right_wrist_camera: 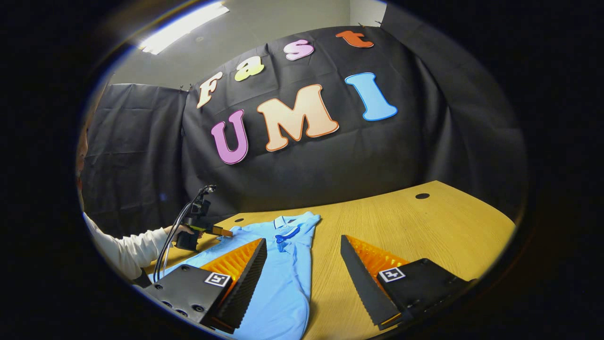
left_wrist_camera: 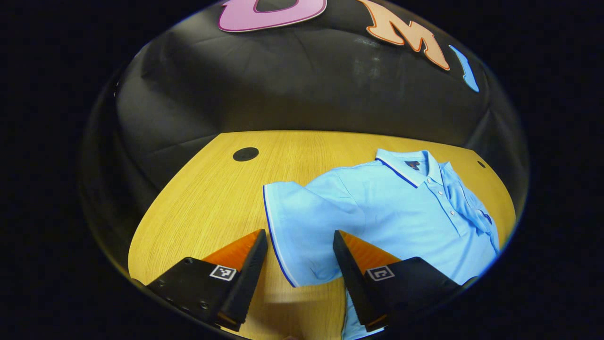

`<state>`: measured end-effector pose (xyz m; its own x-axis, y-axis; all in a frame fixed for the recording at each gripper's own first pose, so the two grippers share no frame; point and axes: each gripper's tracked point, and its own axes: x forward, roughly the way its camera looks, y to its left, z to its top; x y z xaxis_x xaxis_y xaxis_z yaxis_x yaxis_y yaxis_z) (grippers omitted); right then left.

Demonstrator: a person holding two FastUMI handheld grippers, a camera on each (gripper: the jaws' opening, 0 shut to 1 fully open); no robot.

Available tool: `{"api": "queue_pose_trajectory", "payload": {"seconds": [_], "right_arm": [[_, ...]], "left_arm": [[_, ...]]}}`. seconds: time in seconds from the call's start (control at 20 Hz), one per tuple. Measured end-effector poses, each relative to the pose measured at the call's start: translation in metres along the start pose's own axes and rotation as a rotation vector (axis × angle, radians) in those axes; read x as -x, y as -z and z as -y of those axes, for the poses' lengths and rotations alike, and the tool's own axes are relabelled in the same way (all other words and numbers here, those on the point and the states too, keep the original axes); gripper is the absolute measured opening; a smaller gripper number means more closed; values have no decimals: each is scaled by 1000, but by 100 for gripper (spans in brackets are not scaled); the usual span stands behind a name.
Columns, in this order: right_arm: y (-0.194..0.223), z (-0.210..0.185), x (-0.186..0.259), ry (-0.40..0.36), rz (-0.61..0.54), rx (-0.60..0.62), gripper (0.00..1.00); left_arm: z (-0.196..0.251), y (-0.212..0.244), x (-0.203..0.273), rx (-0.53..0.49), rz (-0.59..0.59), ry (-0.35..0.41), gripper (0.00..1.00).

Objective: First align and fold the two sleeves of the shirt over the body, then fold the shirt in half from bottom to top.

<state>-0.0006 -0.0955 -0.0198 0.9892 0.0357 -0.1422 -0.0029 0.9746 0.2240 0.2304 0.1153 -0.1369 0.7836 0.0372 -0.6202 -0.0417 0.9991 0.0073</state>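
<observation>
A light-blue polo shirt (left_wrist_camera: pixel 396 212) with dark blue trim lies face up on the wooden table (left_wrist_camera: pixel 207 203), collar (left_wrist_camera: pixel 406 166) at the far side. One short sleeve (left_wrist_camera: pixel 297 222) spreads out flat towards me, and my left gripper (left_wrist_camera: pixel 299 233) hovers open just above its hem. The other sleeve (left_wrist_camera: pixel 467 203) lies folded over the chest. In the right gripper view the shirt (right_wrist_camera: pixel 283 278) runs from the lower left towards the wall. My right gripper (right_wrist_camera: pixel 303 240) stands open above the shirt's near edge, holding nothing. Farther off, a hand holds the left gripper (right_wrist_camera: pixel 225 232) at the shirt's far sleeve.
The table has a round dark cable hole (left_wrist_camera: pixel 245 154) at its back left and a smaller one (left_wrist_camera: pixel 481 164) beyond the shirt. Bare wood (right_wrist_camera: pixel 424 231) stretches right of the shirt. A person's white sleeve (right_wrist_camera: pixel 122 250) reaches in from the left. Black cloth closes off the back.
</observation>
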Motion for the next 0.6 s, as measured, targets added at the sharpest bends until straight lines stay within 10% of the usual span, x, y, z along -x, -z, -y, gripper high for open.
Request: {"api": "queue_pose_trajectory", "payload": {"seconds": [0.15, 0.35, 0.6], "right_arm": [[2, 1, -3, 0, 3, 3, 98], [6, -1, -3, -14, -5, 3, 98], [8, -15, -8, -48, -16, -25, 94]], "left_arm": [[6, 1, 3, -9, -9, 33, 68], [17, 3, 5, -9, -20, 48, 12], [26, -6, 7, 38, 13, 26, 3]]}}
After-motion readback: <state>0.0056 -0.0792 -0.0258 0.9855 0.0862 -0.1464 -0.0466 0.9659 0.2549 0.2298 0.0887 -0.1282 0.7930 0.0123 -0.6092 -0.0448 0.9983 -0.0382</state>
